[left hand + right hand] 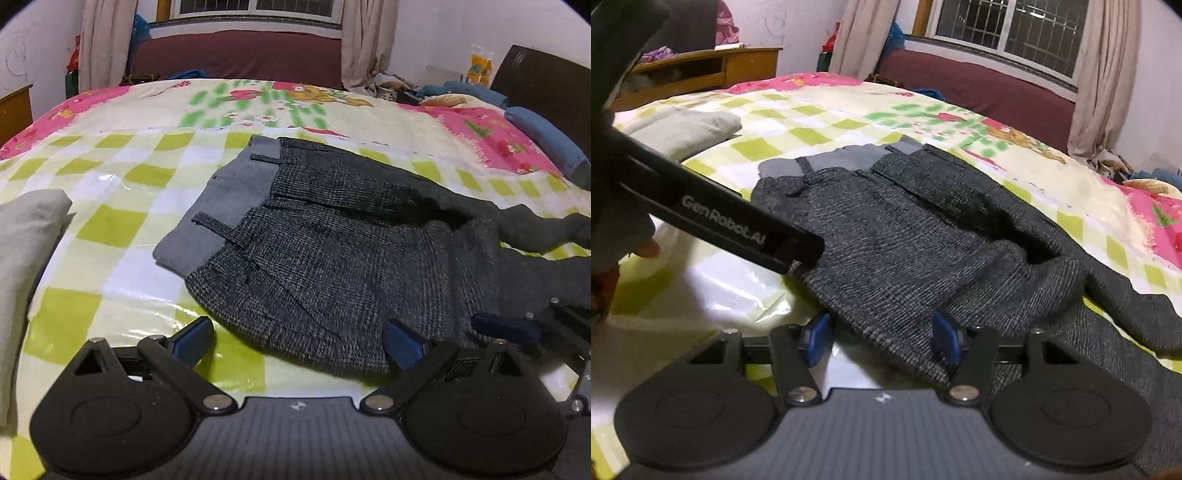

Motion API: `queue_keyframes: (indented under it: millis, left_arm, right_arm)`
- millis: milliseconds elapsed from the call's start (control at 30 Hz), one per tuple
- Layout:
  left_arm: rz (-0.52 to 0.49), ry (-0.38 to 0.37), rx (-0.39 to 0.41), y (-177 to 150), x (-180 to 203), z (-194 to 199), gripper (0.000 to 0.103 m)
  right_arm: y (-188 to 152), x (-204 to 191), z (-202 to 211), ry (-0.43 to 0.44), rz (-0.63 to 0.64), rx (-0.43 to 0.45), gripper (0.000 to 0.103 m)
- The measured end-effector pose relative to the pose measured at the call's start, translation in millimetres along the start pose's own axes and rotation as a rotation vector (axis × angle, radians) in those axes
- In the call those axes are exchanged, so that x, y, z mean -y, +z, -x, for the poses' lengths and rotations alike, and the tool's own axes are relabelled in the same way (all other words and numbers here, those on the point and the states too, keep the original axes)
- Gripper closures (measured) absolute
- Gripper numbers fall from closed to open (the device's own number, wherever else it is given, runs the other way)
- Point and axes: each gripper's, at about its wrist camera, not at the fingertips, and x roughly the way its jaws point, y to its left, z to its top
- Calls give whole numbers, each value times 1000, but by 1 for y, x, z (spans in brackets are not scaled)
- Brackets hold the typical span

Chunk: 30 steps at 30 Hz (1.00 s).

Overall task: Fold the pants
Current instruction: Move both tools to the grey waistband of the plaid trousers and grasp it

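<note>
Dark grey checked pants [332,236] lie on the bed, their grey-lined waistband [221,206] toward the left, their legs trailing off to the right. They also show in the right wrist view [905,236]. My left gripper [299,343] is open at the pants' near edge, the cloth lying between its blue pads. My right gripper [881,339] is open, its jaws on either side of the near hem fold. In the left wrist view the right gripper's blue fingers [506,325] show at lower right. The left gripper's black body [731,225] crosses the right wrist view.
The bed has a green-checked and pink floral cover [129,166] under clear plastic. A folded light grey cloth [26,251] lies at the left edge. Blue clothes [546,144] lie at the far right by the headboard. A maroon sofa [236,55] stands under the window.
</note>
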Motion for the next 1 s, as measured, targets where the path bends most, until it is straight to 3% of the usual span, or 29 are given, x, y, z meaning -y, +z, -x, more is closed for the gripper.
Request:
queue_keyframes:
  millis: [300, 467, 633, 800, 867, 933, 1000]
  left_arm:
    - [-104, 57, 74, -13, 11, 13, 0]
    - [-28, -4, 20, -5, 6, -1, 0]
    - [54, -53, 5, -13, -4, 12, 0]
    - [55, -55, -5, -1, 3, -12, 0]
    - [72, -54, -4, 7, 3, -21, 0]
    - [107, -51, 5, 14, -2, -27, 2]
    - [148, -29, 7, 23, -11, -34, 12]
  right_arm:
    - [-5, 9, -4, 15, -55, -6, 42]
    - [-5, 8, -5, 8, -60, -1, 41]
    - [-10, 8, -2, 23, -24, 20, 41]
    - [-8, 6, -5, 4, -10, 30, 43]
    - [-8, 7, -4, 13, -12, 31, 47]
    - [-8, 9, -2, 32, -20, 32, 60]
    - [-8, 11, 0, 48, -29, 32, 66]
